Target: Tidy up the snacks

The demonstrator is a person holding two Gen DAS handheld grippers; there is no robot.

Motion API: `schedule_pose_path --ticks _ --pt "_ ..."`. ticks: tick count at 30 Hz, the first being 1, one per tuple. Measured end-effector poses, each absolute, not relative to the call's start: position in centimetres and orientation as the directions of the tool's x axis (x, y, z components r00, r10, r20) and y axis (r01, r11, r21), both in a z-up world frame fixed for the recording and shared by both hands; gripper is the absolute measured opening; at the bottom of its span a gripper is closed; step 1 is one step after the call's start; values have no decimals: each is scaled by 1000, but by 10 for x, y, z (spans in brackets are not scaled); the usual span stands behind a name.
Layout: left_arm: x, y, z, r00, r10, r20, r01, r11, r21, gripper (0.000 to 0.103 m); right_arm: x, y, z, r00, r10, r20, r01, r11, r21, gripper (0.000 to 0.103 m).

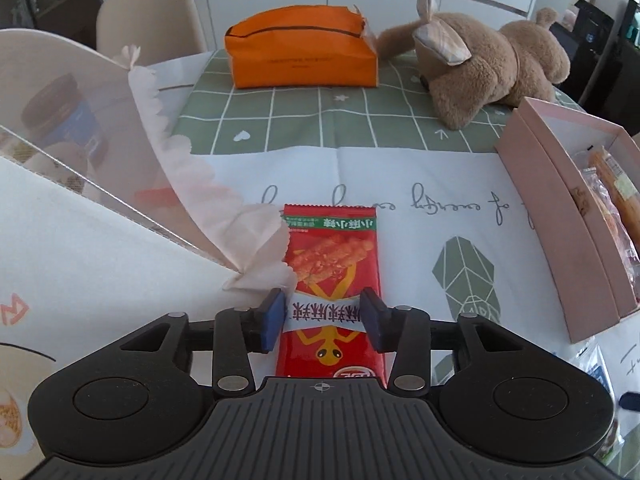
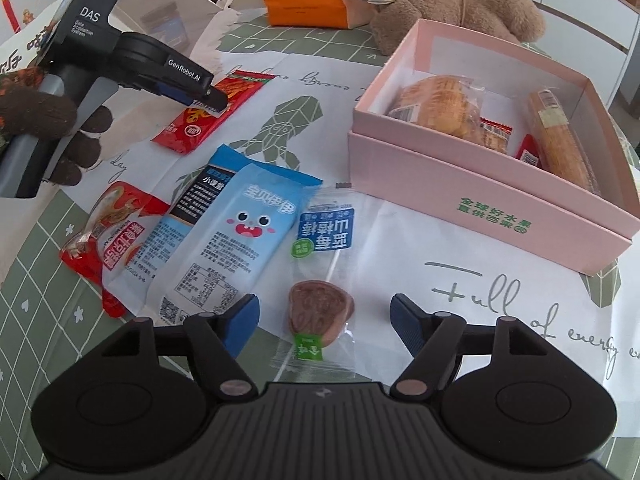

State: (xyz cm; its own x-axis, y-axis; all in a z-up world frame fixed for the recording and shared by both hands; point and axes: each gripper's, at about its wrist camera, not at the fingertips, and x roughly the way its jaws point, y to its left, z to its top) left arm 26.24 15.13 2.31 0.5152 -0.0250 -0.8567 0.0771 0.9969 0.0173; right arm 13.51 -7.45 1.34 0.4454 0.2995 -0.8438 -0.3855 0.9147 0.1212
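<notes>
A long red snack packet (image 1: 332, 264) lies flat on the white cloth. My left gripper (image 1: 323, 320) stands open astride its near half, one blue pad beside each long edge. In the right wrist view that same gripper (image 2: 212, 100) tips down onto the red packet (image 2: 188, 128). My right gripper (image 2: 324, 320) is open around a brown round sweet in a clear wrapper (image 2: 320, 312), and the pads are clear of it. Left of the sweet lie two blue packets (image 2: 236, 232) and a red pouch (image 2: 116, 232). The pink box (image 2: 480, 216) at the right holds several snacks.
An orange tissue pouch (image 1: 304, 56) and a brown plush toy (image 1: 488, 64) sit at the far side of the table. A translucent mesh food cover (image 1: 80, 128) with a frilled edge stands close on the left. A gloved hand (image 2: 40, 120) holds the left gripper's handle.
</notes>
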Motion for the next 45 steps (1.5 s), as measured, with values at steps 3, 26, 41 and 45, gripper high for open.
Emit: schedule_pose_path --ticks 3,26,41,45 --pt "267 148 17 496 -43 -867 91 996 2 71 133 -74 14 446 288 -848 -373 921 116 73" --pt "188 126 19 482 -90 -871 208 978 15 60 118 -79 12 451 273 -850 -396 914 83 80" --pt "224 190 26 506 -83 -858 49 997 -68 62 117 -64 8 458 230 -859 -397 917 34 95" --pt "208 158 20 490 -81 -868 114 993 -28 65 119 -63 6 464 230 -856 -393 919 34 97"
